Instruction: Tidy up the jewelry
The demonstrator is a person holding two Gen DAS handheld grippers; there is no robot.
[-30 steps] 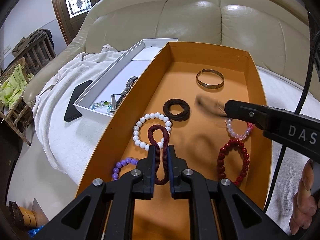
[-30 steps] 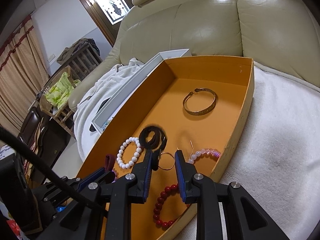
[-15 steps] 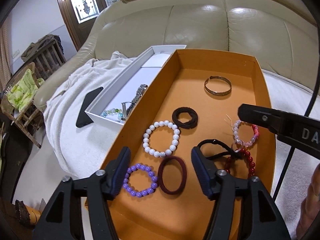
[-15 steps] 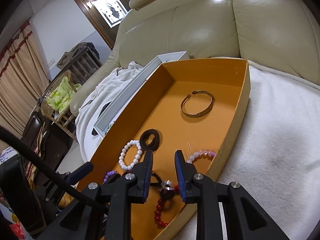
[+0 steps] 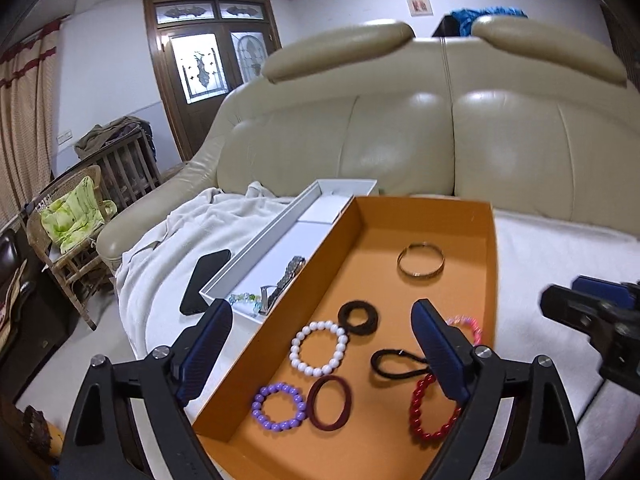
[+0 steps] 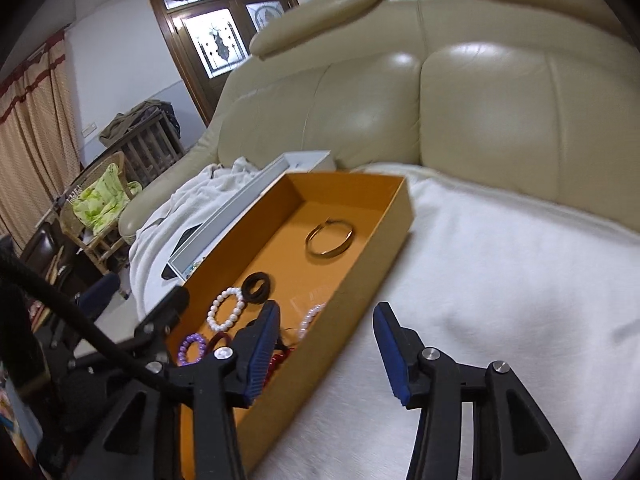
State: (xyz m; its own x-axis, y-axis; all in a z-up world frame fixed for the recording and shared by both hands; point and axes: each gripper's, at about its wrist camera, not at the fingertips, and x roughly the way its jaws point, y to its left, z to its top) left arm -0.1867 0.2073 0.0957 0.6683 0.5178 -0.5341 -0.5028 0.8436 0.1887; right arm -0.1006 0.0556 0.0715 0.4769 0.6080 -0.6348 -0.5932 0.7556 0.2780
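- Two glossy beige leather cushions backed the sofa (image 5: 400, 140), its seat draped with a nubby white blanket (image 6: 500, 280).
- Rectangular orange cardboard box (image 5: 490, 264) lay on the blanket, touching a narrow white tray (image 5: 256, 252).
- Both left tongs (image 5: 322, 354) and right tongs (image 6: 326, 354) gaped wide, released and empty, above the box.
- Inside lay a thin metal bangle (image 5: 421, 259), round white bead bracelet (image 5: 319, 348), purple bead bracelet (image 5: 279, 406) and fuzzy black hair tie (image 5: 357, 317).

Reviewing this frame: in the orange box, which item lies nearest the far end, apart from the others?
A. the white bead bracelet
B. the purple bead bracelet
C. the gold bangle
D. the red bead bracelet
C: the gold bangle lies alone toward the far wall of the orange box, beyond the bead bracelets and hair ties.
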